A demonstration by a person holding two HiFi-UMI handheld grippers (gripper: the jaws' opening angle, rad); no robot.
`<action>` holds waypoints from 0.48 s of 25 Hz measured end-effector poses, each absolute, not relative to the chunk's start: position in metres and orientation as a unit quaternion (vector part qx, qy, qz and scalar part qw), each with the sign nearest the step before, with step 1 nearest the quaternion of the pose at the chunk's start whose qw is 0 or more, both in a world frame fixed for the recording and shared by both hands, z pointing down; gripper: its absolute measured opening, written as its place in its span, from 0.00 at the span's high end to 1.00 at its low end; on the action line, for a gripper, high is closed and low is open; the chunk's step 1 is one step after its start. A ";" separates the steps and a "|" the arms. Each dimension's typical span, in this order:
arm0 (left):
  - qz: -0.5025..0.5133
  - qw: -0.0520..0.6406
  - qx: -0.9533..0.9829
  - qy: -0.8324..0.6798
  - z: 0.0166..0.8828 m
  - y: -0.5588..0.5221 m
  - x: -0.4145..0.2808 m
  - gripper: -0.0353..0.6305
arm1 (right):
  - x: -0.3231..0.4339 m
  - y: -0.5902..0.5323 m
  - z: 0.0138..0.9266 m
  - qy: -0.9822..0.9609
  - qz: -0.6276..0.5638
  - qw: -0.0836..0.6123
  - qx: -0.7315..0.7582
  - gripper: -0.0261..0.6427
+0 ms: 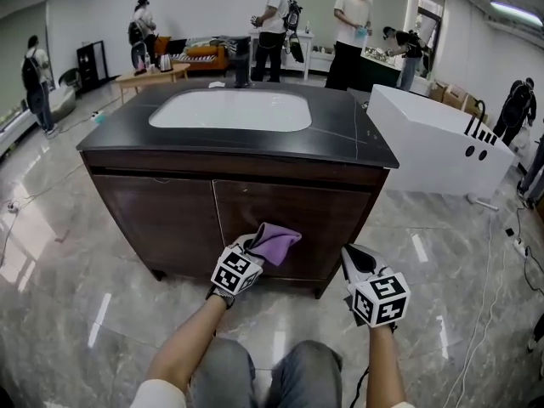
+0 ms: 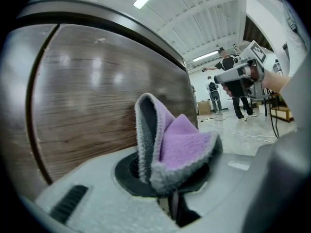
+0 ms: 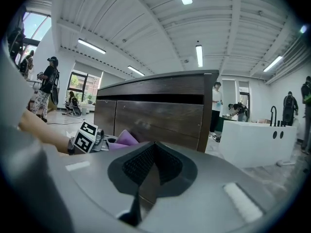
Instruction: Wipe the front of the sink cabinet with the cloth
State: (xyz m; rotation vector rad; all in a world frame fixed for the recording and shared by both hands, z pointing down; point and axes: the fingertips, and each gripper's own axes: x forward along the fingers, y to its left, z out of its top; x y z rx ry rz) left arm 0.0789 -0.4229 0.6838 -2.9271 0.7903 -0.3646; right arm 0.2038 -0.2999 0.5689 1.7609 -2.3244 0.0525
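Cloth [image 1: 277,240], purple, is pinched between the closed jaws of our left gripper [image 1: 254,251], near the cabinet front [image 1: 166,219] at twelve o'clock; our right gripper [image 1: 354,257], at three o'clock, is closed and empty.

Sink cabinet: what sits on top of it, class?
A black countertop with a white basin set in it. Its shut doors hide whatever is inside.
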 end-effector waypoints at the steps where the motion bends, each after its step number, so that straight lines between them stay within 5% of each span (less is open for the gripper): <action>1: -0.116 0.045 -0.957 0.262 0.683 -0.425 0.073 0.87 | 0.201 -0.303 0.569 -0.793 0.017 0.112 0.598 0.95; 12: -0.092 0.049 -0.947 0.304 0.677 -0.448 -0.004 0.87 | 0.162 -0.335 0.575 -0.815 0.012 0.114 0.568 0.95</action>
